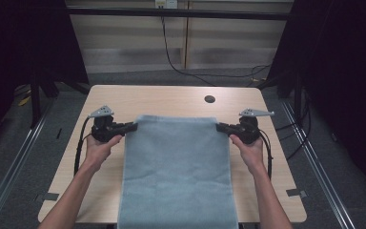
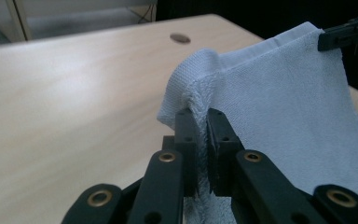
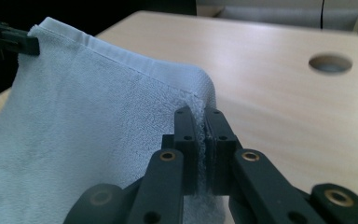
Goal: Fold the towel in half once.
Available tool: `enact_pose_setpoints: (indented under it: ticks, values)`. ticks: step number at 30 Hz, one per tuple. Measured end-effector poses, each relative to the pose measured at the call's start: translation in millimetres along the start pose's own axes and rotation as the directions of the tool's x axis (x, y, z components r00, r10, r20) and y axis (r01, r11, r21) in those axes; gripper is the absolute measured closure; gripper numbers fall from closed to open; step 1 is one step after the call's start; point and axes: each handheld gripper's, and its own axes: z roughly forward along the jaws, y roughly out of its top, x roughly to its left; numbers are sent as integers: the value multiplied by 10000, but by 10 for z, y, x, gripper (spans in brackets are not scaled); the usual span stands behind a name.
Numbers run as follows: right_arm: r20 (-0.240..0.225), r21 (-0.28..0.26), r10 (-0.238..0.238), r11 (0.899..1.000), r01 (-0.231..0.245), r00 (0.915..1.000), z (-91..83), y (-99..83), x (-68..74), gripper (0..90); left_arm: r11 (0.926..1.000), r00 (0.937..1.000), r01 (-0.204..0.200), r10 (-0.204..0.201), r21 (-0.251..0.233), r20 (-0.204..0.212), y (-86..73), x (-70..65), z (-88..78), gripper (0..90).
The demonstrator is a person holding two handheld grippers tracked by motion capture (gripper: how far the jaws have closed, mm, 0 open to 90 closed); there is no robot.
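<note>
Centrally, a pale blue-grey terry towel (image 1: 177,171), rectangular with a flat hemmed band along its far edge, hangs stretched between two grippers above a light wood-grain table (image 1: 124,98) with rounded corners and a round cable hole (image 1: 209,99). Its looped pile reads soft and nubbly in the gripper views, and the near end runs off the table's front edge. Left gripper (image 1: 134,126): black jointed jaws with brass-coloured pivot pins, pressed together on the towel's far left corner, the cloth bunched between the pads (image 2: 220,140). Right gripper (image 1: 219,127): jaws likewise closed on the far right corner, a thin fold of towel pinched between them (image 3: 200,126). Each gripper carries a grey three-cornered plate (image 1: 101,112) and a trailing black cable. No brand, label or legible writing appears on the towel or grippers.
</note>
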Motion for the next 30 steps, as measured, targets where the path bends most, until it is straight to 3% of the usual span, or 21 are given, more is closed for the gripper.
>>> enact_pose_setpoints:
  ticks: [4,6,11,16,19,21,27,30]
  values:
    - [-20,-441,-327,9985,325,9995,-63,306,37,855,9995,9997,-130,125,-293,-204,293,10,-23,845]
    - [43,-523,-441,9976,442,9990,-71,447,9,856,9979,9998,7,-21,-647,-217,420,25,-16,846]
    - [228,-579,-300,9978,313,9993,-68,710,-129,859,9966,9993,-93,63,-816,-370,664,81,18,847]
    - [376,-928,-356,9949,390,9987,-137,946,-135,859,9953,9989,-319,287,-915,-365,857,83,-60,846]
    - [87,-1403,-309,9896,318,9995,-217,987,-70,860,9934,9996,-244,231,-1124,-133,834,36,-132,846]
    - [19,-1298,-523,9902,521,9986,-248,948,2,860,9940,9993,-368,359,-1029,-106,776,-17,-167,846]
    - [-353,-1229,-1050,9874,1000,9938,-475,680,261,859,9933,9979,-569,598,-1008,252,552,-242,-387,847]
    - [-620,-1295,-1105,9863,1018,9919,-622,537,384,860,9871,9937,-732,843,-1424,739,417,-373,-514,852]
